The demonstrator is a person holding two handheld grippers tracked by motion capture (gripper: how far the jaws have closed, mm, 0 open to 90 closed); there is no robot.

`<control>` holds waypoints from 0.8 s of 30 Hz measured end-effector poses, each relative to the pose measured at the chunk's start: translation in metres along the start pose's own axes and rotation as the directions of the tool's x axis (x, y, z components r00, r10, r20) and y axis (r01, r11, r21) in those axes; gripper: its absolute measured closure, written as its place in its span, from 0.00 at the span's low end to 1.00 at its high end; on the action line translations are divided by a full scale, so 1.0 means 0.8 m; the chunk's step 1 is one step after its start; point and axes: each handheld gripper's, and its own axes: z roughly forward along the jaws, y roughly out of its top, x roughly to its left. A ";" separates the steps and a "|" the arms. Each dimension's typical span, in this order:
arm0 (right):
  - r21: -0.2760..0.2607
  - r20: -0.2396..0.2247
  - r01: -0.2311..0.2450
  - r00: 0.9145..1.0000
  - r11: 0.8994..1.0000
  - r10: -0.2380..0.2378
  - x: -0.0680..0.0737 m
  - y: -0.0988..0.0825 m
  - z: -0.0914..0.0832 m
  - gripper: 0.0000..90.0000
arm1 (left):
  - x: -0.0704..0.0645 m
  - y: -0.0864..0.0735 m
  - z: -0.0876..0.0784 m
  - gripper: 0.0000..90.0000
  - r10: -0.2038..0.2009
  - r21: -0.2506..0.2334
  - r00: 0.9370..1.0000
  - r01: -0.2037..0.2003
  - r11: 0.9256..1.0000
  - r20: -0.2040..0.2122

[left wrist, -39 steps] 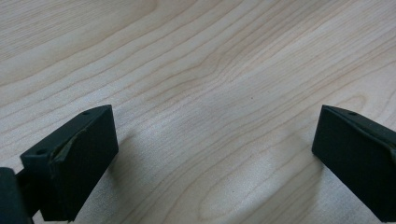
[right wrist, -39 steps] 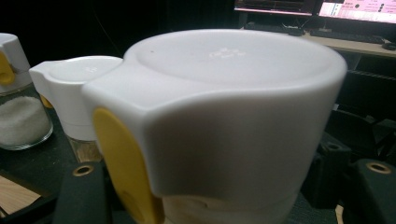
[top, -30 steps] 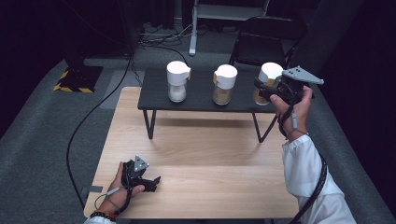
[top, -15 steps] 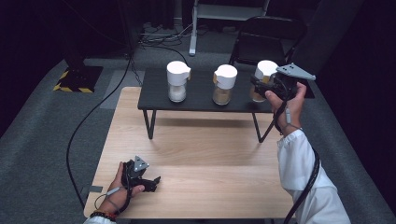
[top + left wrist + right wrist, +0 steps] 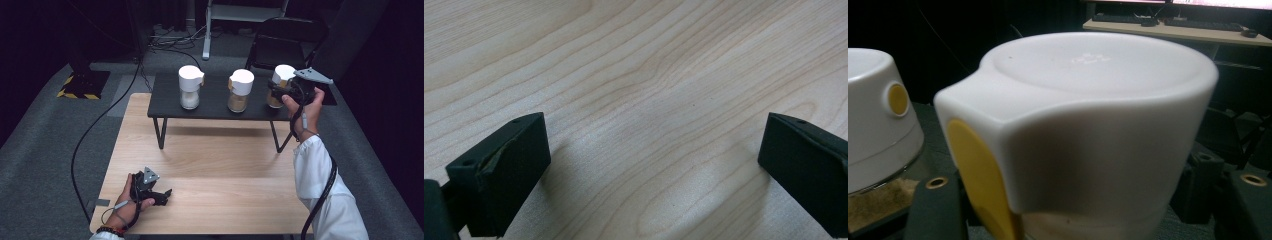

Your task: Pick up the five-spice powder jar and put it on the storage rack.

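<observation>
Gripping the rightmost jar (image 5: 278,89) below its white lid (image 5: 1098,120), the right hand-held gripper (image 5: 280,94) is clamped on the glass at the right end of the black tabletop (image 5: 215,100). Glass is likely heavy, slick and breakable; holding the body looks safest. The left hand-held gripper (image 5: 162,196) gapes empty.

Probably a recording studio; black drapes (image 5: 60,30), floor cables (image 5: 170,40), hazard tape (image 5: 80,93).
</observation>
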 end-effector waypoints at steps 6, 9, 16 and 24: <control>0.011 0.001 -0.002 1.000 1.000 0.002 -0.001 -0.003 0.006 0.33 | 0.000 0.000 0.000 0.00 0.000 -0.001 1.000 0.000 1.000 0.000; 0.012 0.001 -0.004 1.000 1.000 0.004 -0.001 -0.005 0.007 0.33 | 0.000 0.000 0.000 0.00 0.000 0.000 1.000 0.000 1.000 0.000; 0.017 0.001 -0.016 1.000 1.000 0.016 -0.002 -0.010 0.008 0.33 | 0.000 0.000 0.000 0.00 0.000 -0.001 1.000 0.000 1.000 0.000; 0.010 -0.002 -0.036 0.999 0.999 0.036 -0.006 -0.016 0.008 0.33 | 0.000 0.000 0.000 0.00 0.000 -0.001 1.000 0.000 1.000 0.000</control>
